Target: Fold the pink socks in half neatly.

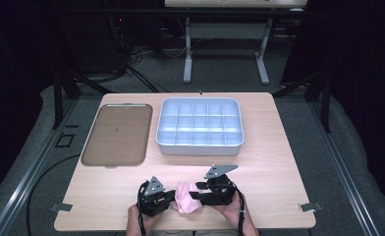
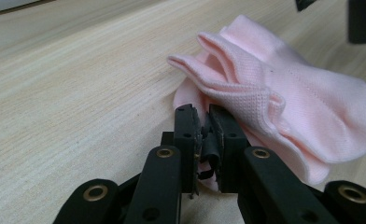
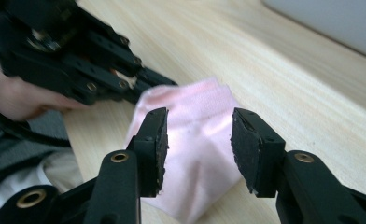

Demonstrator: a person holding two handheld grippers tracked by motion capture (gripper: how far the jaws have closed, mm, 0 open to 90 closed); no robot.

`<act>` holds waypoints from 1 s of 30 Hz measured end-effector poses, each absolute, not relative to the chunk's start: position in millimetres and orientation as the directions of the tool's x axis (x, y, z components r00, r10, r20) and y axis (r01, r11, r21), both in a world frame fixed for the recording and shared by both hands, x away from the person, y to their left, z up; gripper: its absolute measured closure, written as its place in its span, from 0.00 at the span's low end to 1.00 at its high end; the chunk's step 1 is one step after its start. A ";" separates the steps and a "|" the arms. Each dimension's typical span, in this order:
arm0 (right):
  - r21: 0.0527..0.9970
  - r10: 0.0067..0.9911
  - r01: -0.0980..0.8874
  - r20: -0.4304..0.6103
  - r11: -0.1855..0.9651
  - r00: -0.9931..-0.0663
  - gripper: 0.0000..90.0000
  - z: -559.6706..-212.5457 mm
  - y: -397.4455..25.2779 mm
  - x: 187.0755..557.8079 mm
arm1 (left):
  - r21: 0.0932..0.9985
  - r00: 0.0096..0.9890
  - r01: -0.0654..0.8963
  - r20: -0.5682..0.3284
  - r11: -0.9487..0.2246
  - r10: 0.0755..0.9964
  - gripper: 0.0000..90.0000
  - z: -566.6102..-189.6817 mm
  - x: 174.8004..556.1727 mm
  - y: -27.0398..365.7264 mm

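Observation:
A folded pink sock [image 1: 186, 202] lies near the table's front edge, between my two grippers. My left gripper [image 1: 173, 198] comes at it from the left. In the left gripper view its jaws [image 2: 204, 116] are pressed together on the sock's [image 2: 284, 102] near edge, with pink fabric showing between them. My right gripper [image 1: 194, 193] reaches in from the right and is open. Its jaws [image 3: 199, 122] hang just over the sock [image 3: 195, 177], one on each side. The left gripper [image 3: 134, 84] touches the sock's far edge in the right gripper view.
A white box [image 1: 199, 127] with several compartments stands mid-table, and a flat brown tray [image 1: 117, 133] lies to its left. The wooden table's [image 1: 279, 196] front edge runs right behind the hands. A hand [image 3: 17, 100] holds the left gripper.

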State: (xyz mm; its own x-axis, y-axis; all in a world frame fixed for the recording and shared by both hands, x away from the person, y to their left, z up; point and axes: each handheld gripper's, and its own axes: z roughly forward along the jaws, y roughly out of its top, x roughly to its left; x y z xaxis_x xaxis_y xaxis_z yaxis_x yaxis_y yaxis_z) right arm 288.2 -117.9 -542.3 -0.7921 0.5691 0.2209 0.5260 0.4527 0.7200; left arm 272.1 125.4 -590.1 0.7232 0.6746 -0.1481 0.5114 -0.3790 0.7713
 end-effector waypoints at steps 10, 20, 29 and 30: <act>0.658 0.568 0.520 0.167 0.544 -0.806 0.86 -570.1 -92.7 291.2 | 0.771 0.723 0.514 -0.154 -0.376 0.674 0.91 -590.3 272.8 125.9; 0.667 0.577 0.529 0.178 0.525 -0.797 0.98 -572.7 -91.2 291.9 | 0.770 0.717 0.523 -0.166 -0.365 0.677 0.83 -588.7 273.9 129.7; 0.665 0.582 0.533 0.178 0.524 -0.794 1.00 -573.4 -92.3 290.9 | 0.766 0.729 0.526 -0.182 -0.370 0.659 0.80 -585.2 267.0 137.9; 0.666 0.582 0.533 0.178 0.522 -0.793 1.00 -573.5 -92.0 290.8 | 0.764 0.730 0.525 -0.179 -0.375 0.659 0.80 -586.0 266.5 136.9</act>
